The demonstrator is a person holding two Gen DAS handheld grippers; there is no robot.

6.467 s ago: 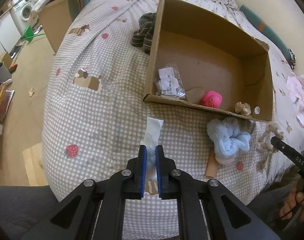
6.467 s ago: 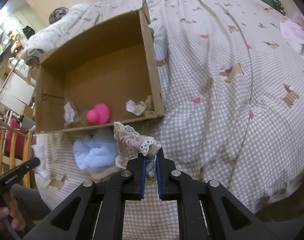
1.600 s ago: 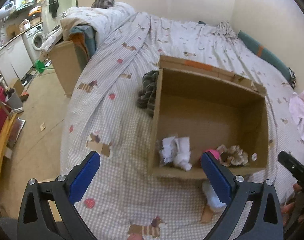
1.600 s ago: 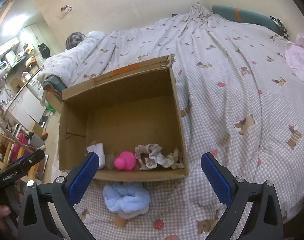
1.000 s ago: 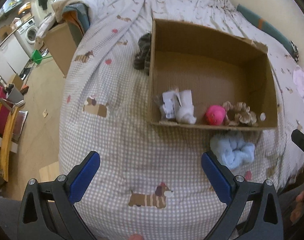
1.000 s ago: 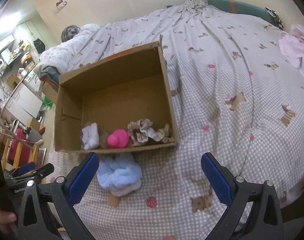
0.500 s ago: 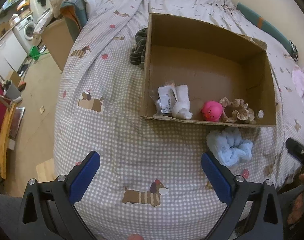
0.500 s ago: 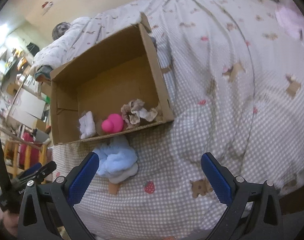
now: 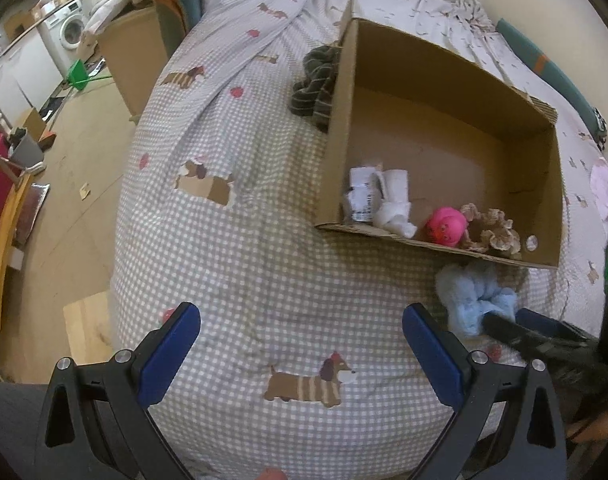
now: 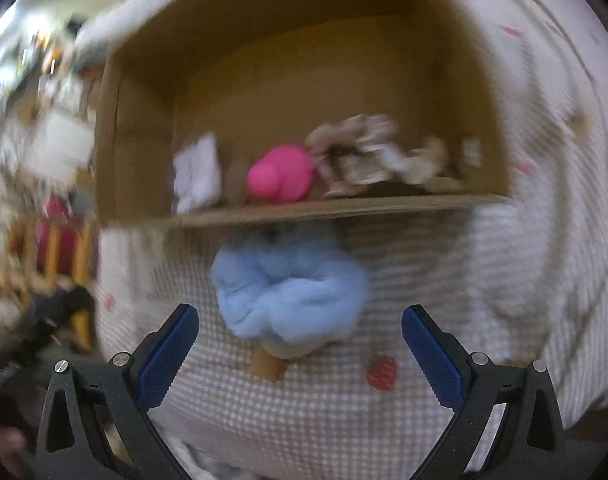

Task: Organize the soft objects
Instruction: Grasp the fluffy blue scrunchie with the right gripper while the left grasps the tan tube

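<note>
A home is shown, with a bedroom open to a utility corner. A bed (image 9: 264, 240) is covered by a checked quilt (image 9: 232, 272) printed with dogs and strawberries. A washing machine (image 9: 70, 30) and white cabinets (image 9: 20, 72) are seen beyond a wooden floor (image 9: 84, 152).

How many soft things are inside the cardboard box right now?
3: a white cloth at the left, a pink plush in the middle, a beige frilly cloth at the right. Others may be hidden behind the box's near wall.

Cloth, cardboard and plastic

Fluffy pale-blue plush cloth bundle (image 10: 290, 294) on matt gingham-checked woven bedspread (image 9: 264, 280); matt brown corrugated cardboard box (image 9: 443, 92); glossy pink rubbery toy (image 9: 445, 226).
</note>
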